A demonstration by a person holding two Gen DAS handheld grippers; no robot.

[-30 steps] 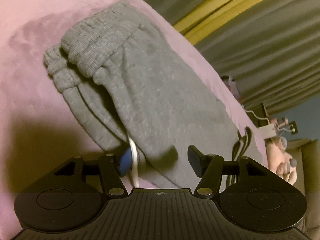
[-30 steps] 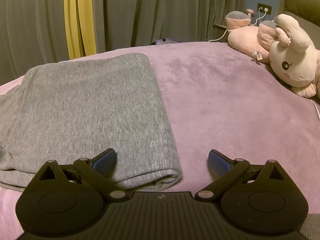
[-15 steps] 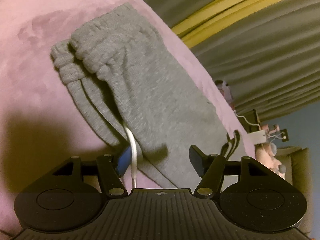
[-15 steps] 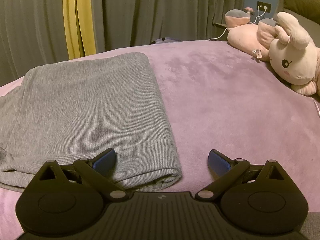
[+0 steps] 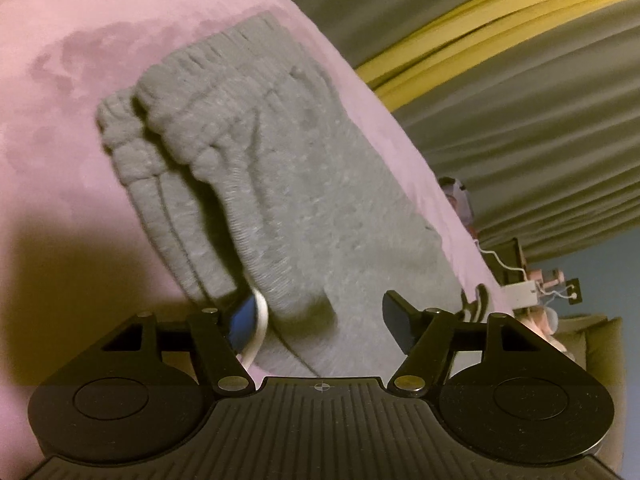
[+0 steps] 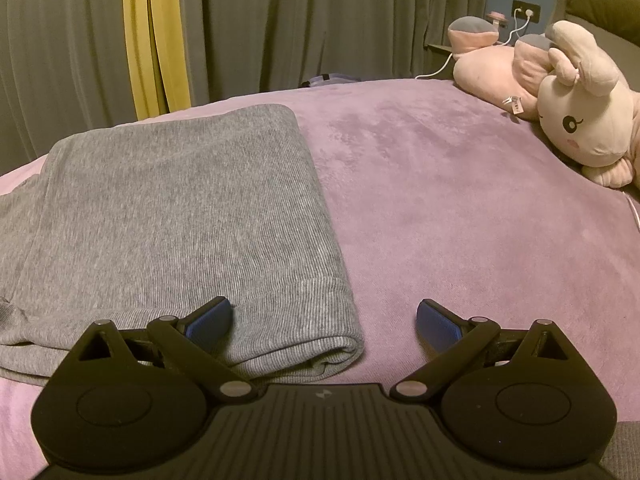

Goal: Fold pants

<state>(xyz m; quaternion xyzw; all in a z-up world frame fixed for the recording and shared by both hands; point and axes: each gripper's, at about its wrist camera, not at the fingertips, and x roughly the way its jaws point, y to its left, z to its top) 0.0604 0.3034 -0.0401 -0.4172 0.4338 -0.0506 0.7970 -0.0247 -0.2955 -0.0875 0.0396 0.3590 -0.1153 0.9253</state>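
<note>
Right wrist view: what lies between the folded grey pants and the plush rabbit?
Only bare pink blanket. In the right wrist view, nothing sits on that stretch between the pants and the rabbit.

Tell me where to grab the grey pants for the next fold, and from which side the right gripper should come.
Probably at the folded corner of the grey pants nearest the right gripper. Come in low from the bare blanket side, one finger sliding under the stack, one over it. The layers show as an open, raised edge there, and the jaws already stand open around that corner.
</note>
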